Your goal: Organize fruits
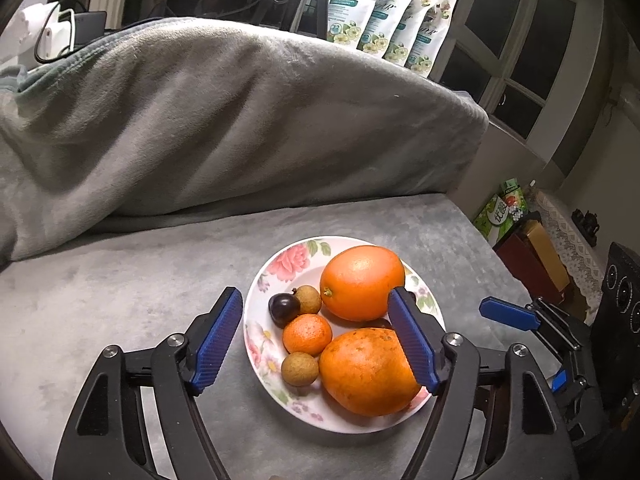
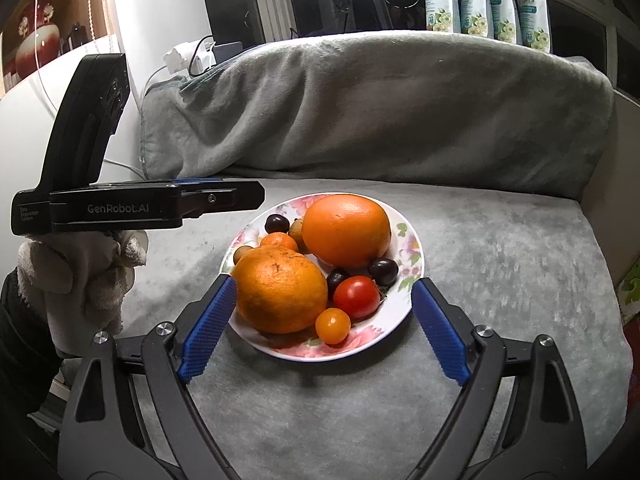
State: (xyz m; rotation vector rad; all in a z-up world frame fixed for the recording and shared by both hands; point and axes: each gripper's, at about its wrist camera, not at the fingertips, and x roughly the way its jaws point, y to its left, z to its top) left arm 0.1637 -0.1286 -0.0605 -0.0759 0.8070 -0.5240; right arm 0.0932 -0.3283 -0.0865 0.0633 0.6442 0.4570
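Grey surface: plush grey cloth covers the seat or bed on which the plate (image 2: 404, 312) stands; a grey blanket (image 2: 380, 108) is heaped along the far side.
Plate: floral china, all fruit visible lies on it.
Fruit: two big oranges, near one (image 2: 280, 290) and far one (image 2: 346, 230); red tomato (image 2: 357, 297); yellow cherry tomato (image 2: 333, 325); small mandarin (image 1: 307, 334); dark plums or grapes (image 2: 383, 271); brown longans (image 1: 300, 368).
Left hand-held gripper (image 1: 320, 340): jaws apart, nothing held; right pad overlaps the near orange in view, contact unclear.
Right hand-held gripper (image 2: 320, 328): jaws wide apart, nothing between the pads, hovering at the near rim.
Gloved hand (image 2: 80, 280): carries the left tool, at the plate's left side.
Stage, judged: fruit gathered, release done or nearly so.
Advice: lift both tools straight up and back, keeping pads clear of the near orange.
Risk: a nudge could roll the round fruit off the shallow rim.
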